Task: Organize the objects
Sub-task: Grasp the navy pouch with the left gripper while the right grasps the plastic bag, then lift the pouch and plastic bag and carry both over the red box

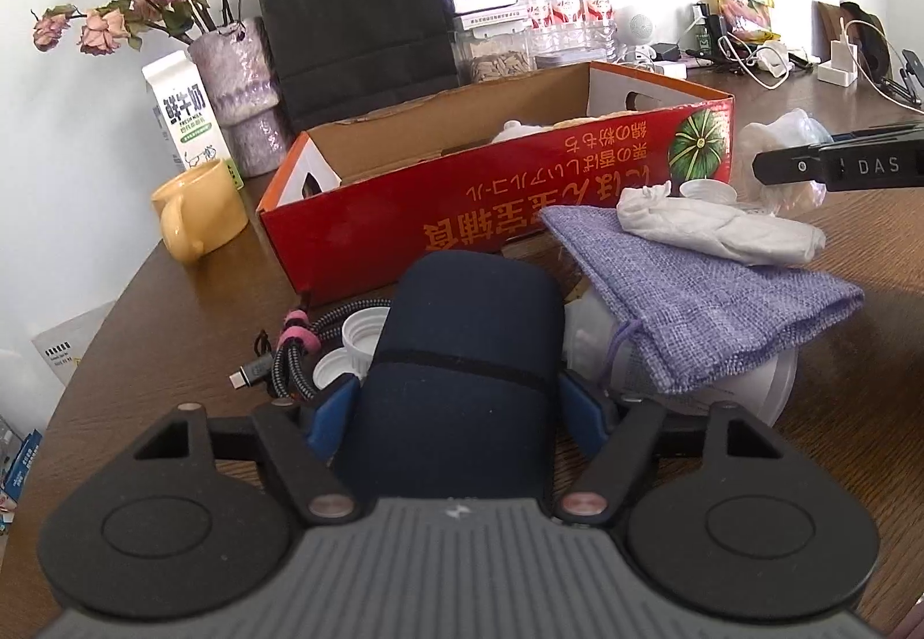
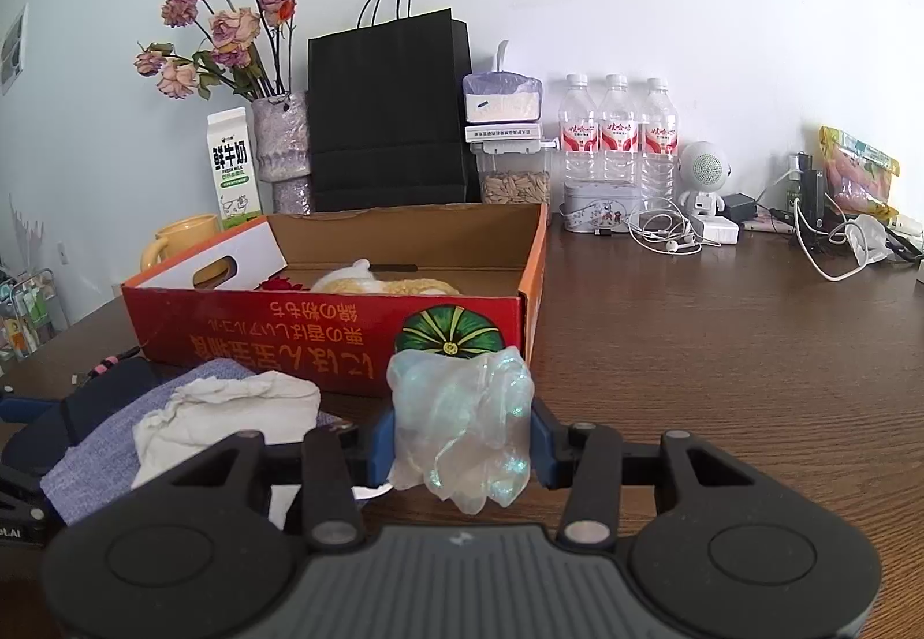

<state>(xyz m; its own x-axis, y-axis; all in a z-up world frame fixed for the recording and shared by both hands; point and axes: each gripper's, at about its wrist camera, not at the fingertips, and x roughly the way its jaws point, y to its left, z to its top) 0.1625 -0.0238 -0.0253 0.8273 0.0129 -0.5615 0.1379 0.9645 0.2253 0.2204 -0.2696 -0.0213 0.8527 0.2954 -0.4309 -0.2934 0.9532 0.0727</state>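
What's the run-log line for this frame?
left tongs: shut on navy case | right tongs: shut on crumpled plastic | red box: open, behind both

red box point(image 2: 323, 333) blocks ahead (table point(image 2: 722, 379) rightward bare)

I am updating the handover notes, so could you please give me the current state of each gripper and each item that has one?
left gripper: shut on the navy case
right gripper: shut on the crumpled plastic glove
red cardboard box: open-topped, items inside
purple cloth pouch: lying flat, white crumpled cloth on top
yellow mug: upright
milk carton: upright, closed
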